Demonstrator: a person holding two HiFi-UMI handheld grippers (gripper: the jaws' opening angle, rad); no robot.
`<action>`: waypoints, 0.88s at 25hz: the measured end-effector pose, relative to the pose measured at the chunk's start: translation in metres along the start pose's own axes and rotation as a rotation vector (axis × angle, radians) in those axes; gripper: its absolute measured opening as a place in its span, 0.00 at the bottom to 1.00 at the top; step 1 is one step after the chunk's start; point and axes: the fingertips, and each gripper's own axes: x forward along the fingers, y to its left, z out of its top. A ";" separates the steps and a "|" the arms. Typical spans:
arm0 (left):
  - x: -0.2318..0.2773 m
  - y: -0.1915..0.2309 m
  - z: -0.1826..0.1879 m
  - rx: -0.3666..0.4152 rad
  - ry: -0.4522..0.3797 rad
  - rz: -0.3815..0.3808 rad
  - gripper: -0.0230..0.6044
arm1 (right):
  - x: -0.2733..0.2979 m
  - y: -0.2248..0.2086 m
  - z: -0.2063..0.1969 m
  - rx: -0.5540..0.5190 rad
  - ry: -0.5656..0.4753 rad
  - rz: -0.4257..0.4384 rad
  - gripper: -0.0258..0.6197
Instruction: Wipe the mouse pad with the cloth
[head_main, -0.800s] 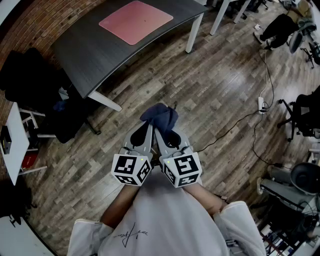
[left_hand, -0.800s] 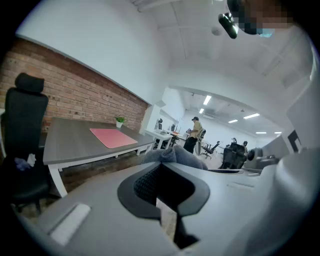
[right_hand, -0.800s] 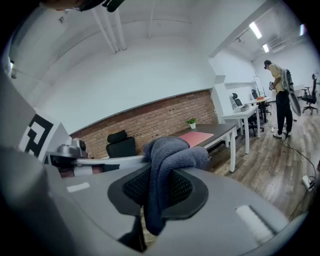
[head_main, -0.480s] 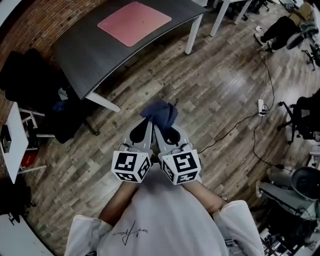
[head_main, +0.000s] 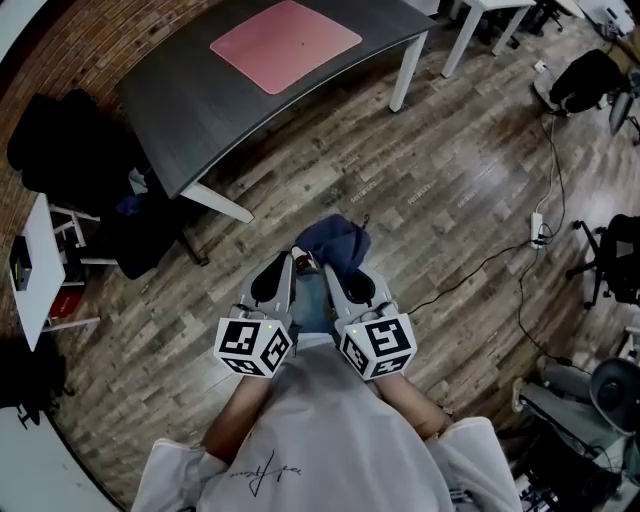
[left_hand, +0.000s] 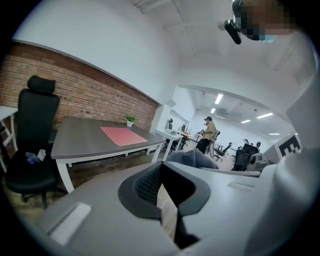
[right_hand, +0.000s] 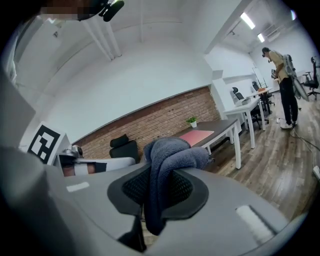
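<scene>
- Clamps right gripper (right_hand: 160, 172) fingers (right_hand: 131, 189) on the blue cloth (right_hand: 167, 150), bunched over the tips; presses left gripper (left_hand: 160, 167) fingers together, empty.
- Leaves wood floor (head_main: 420, 180) and a cable (head_main: 480, 245) between grippers and desk (head_main: 200, 100), black chair (left_hand: 35, 125) by its left end.
- Shows plant (left_hand: 130, 119) and standing person (right_hand: 282, 70) in gripper views only.
- Puts pink mouse pad (head_main: 285, 43) near the desk's far end, well apart from cloth.

White shirt (head_main: 330, 450), two hand-held grey tools.
The left gripper (head_main: 289, 262) and right gripper (head_main: 328, 272) have smooth pale grey shells, black mesh-padded fingers (left_hand: 147, 186) and, at 6 o'clock, a cube (head_main: 252, 345) of black-and-white square markers each; the shirt bears small dark script.
</scene>
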 end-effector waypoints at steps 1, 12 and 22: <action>0.003 0.002 -0.001 -0.001 0.005 -0.001 0.07 | 0.002 0.000 -0.001 0.005 0.003 0.007 0.14; 0.070 0.032 0.025 -0.060 -0.026 -0.016 0.07 | 0.047 -0.028 0.024 0.016 -0.001 0.065 0.14; 0.131 0.095 0.070 -0.081 0.007 0.034 0.07 | 0.140 -0.045 0.052 0.060 0.060 0.096 0.14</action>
